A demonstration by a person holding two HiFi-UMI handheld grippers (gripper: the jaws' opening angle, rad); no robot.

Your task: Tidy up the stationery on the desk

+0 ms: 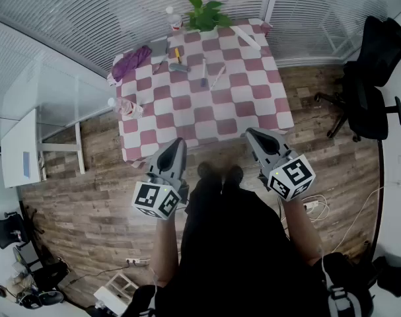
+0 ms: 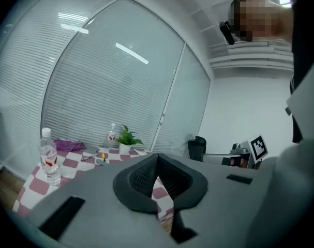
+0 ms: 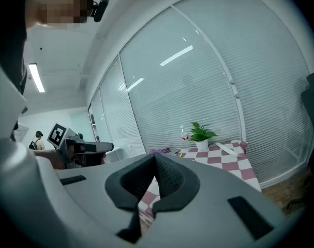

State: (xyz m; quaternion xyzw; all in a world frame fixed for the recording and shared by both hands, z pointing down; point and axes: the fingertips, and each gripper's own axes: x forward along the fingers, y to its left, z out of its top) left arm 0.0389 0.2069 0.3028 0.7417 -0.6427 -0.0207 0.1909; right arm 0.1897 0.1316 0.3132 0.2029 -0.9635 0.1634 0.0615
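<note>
Stationery: loose on the far half of the desk (image 1: 213, 114), on the checked cloth (image 1: 187, 104). I can make out a yellow pen (image 1: 177, 54), a grey tool (image 1: 179, 67) just beside it, a dark pen (image 1: 203, 81), a white pen (image 1: 217, 78) and a long white piece (image 1: 246, 37) toward the far right corner. A purple pouch or cloth (image 1: 133, 63) sits at the far left; I cannot tell which it is.

Tongs: my left tongs (image 1: 176, 145) and right tongs (image 1: 254, 136) are both closed, pads together, nothing between them. Both hang at the near edge of the desk, well apart from every item. No tidying has begun.

Risks, as I judge them:
- The pens lie flat on cloth. Pads closing low could pinch the cloth and drag everything on it.
- The water bottle (image 1: 125, 107) stands near the left edge, on my left reach line. An elbow or the tongs' body could tip it.
- The potted plant (image 1: 205, 13) and a second bottle (image 1: 174, 20) stand right behind the pens. Overreaching could knock them.
- Round pens may roll when nudged by one pad.
</note>
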